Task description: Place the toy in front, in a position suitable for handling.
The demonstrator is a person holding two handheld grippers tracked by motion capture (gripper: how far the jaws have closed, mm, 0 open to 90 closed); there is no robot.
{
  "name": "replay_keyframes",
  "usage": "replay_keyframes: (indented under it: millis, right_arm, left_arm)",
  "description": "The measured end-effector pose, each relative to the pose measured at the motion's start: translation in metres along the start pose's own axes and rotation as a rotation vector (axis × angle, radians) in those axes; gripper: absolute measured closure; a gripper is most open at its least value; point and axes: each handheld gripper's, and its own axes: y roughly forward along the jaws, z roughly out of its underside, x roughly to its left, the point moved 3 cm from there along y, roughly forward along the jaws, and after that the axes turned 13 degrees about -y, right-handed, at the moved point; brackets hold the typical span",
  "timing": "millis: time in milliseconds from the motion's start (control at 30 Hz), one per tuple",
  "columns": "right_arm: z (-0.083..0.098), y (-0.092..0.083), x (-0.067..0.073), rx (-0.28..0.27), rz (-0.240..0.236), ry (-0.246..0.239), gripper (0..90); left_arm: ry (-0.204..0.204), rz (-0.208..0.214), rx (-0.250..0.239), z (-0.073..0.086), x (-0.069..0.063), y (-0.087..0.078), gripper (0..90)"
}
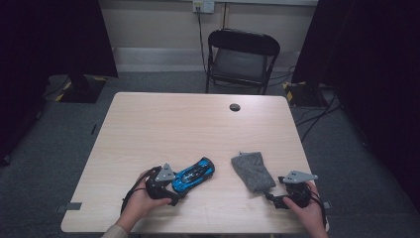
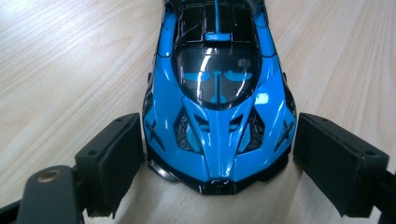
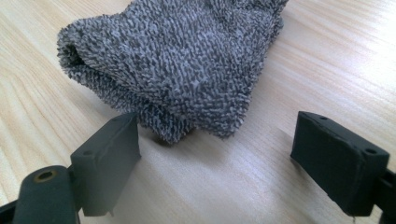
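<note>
A pale wood counter (image 1: 163, 124) fills the middle of the frame, with a round cable hole (image 1: 235, 107) near its far edge. Grey carpet (image 1: 44, 163) surrounds it. A black folding chair (image 1: 241, 59) stands at top centre before a beige wall (image 1: 153, 22). Dark curtains (image 1: 366, 44) hang at both upper corners.

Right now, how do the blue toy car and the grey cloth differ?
The blue toy car is hard, glossy and moulded; the grey cloth is soft, nubby and folded over. The car's nose sits between the open left tongs, though contact isn't clear; the cloth lies just ahead of the open right tongs, its near edge by one jaw. Both rest on the wooden table, near the person's edge.
</note>
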Motion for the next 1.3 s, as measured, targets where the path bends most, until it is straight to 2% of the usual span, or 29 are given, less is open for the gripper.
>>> replay_keyframes:
  millis: [167, 267, 367, 433, 500, 533, 567, 600, 700, 767, 833, 867, 900, 967, 1000, 1033, 1100, 1167, 1200, 1233, 1267, 1300]
  right_arm:
    - [0.000, 0.000, 0.000, 0.001, 0.000, -0.001, 14.3]
    - [0.001, -0.001, 0.000, 0.000, -0.002, -0.002, 14.3]
    - [0.000, -0.005, -0.001, 0.051, -0.014, -0.001, 14.1]
    - [-0.003, -0.009, -0.002, 0.062, -0.023, -0.007, 14.1]
    - [-0.010, -0.016, -0.003, 0.057, -0.035, -0.005, 14.1]
    - [-0.017, -0.020, -0.004, 0.042, -0.035, -0.004, 14.1]
    - [-0.030, -0.025, -0.004, 0.002, -0.035, -0.006, 13.8]
    - [-0.030, -0.025, -0.004, 0.002, -0.035, -0.006, 13.8]
    - [-0.054, -0.025, 0.000, -0.043, -0.012, 0.024, 13.8]
    - [-0.076, -0.013, 0.005, -0.042, -0.012, 0.034, 15.1]
    - [-0.082, -0.008, 0.006, -0.042, -0.011, 0.036, 18.4]
    - [-0.087, -0.002, 0.007, -0.040, -0.009, 0.027, 27.2]
    - [-0.095, 0.010, 0.008, -0.029, -0.022, 0.029, 28.7]
    - [-0.100, 0.023, 0.008, -0.004, -0.030, 0.043, 28.8]
    - [-0.101, 0.030, 0.008, 0.023, -0.024, 0.042, 30.0]
    - [-0.101, 0.030, 0.008, 0.023, -0.024, 0.042, 30.0]
    - [-0.099, 0.041, 0.008, 0.087, -0.008, 0.059, 35.2]
    - [-0.094, 0.051, 0.004, 0.122, 0.031, 0.087, 38.6]
    - [-0.094, 0.051, 0.004, 0.122, 0.031, 0.087, 38.6]
    - [-0.091, 0.057, 0.003, 0.160, 0.044, 0.074, 43.3]
    - [-0.091, 0.057, 0.003, 0.160, 0.044, 0.074, 43.3]
    - [-0.087, 0.063, 0.006, 0.171, 0.070, 0.031, 43.5]
  left_arm:
    - [-0.007, -0.003, -0.015, 0.000, 0.001, -0.001, 22.3]
    - [-0.007, -0.003, -0.015, 0.000, 0.001, -0.001, 23.1]
    - [-0.005, -0.002, -0.015, 0.000, 0.001, -0.001, 23.3]
    - [-0.004, -0.003, -0.016, 0.000, 0.001, -0.001, 23.5]
    - [-0.004, -0.004, -0.017, 0.000, 0.001, -0.001, 23.5]
    - [-0.005, -0.004, -0.017, 0.000, 0.001, -0.001, 23.6]
    - [-0.006, -0.005, -0.018, 0.000, 0.000, -0.001, 23.6]
    - [-0.006, -0.005, -0.018, 0.000, 0.000, -0.001, 23.6]
    - [-0.007, -0.005, -0.018, 0.000, 0.000, -0.001, 23.6]
    - [-0.008, -0.005, -0.018, 0.000, 0.000, -0.001, 23.6]
    - [-0.008, -0.005, -0.018, 0.000, 0.000, -0.001, 23.6]
    - [-0.008, -0.005, -0.018, 0.000, 0.000, -0.001, 23.6]
    - [-0.008, -0.005, -0.018, 0.000, 0.000, -0.001, 23.6]
    - [-0.009, -0.005, -0.018, 0.000, 0.000, -0.001, 23.6]
    - [-0.009, -0.005, -0.018, 0.000, 0.000, -0.001, 23.6]
    - [-0.009, -0.004, -0.017, 0.000, 0.001, -0.001, 23.6]
    - [-0.009, -0.004, -0.017, 0.000, 0.001, -0.001, 23.5]
    - [-0.009, -0.004, -0.017, 0.000, 0.001, -0.001, 23.5]
    - [-0.009, -0.004, -0.017, 0.000, 0.001, -0.001, 23.5]
    - [-0.008, -0.004, -0.017, 0.000, 0.001, -0.001, 23.5]
    - [-0.008, -0.004, -0.017, 0.000, 0.001, -0.001, 23.5]
    - [-0.009, -0.004, -0.017, 0.000, 0.001, -0.001, 23.5]
